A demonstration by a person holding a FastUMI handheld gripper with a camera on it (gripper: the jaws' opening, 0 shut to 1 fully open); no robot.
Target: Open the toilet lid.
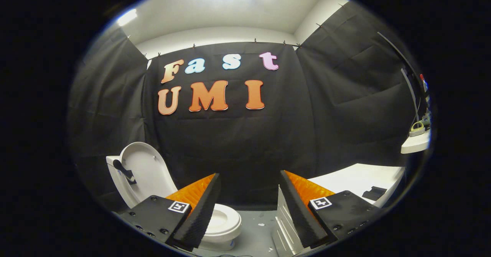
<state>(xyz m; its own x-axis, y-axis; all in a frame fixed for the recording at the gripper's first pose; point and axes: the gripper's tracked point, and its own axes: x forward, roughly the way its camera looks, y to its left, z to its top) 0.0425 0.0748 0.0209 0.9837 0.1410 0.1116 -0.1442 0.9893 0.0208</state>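
I've got the gripper (249, 195) spread wide, its ribbed black foam pads (199, 214) on orange wedge-shaped fingers gripping nothing and touching nothing, with just the dark cloth wall showing in the gap. The white toilet (224, 222) sits low and just beyond my left finger, which covers part of its glossy oval bowl, and its smooth rounded lid (144, 168) is already standing upright against the cistern, a dark handle-like piece fixed to its side. Beyond my right finger lies a flat white table (356, 178) carrying a small black object (374, 192), with grey floor (257, 230) between.
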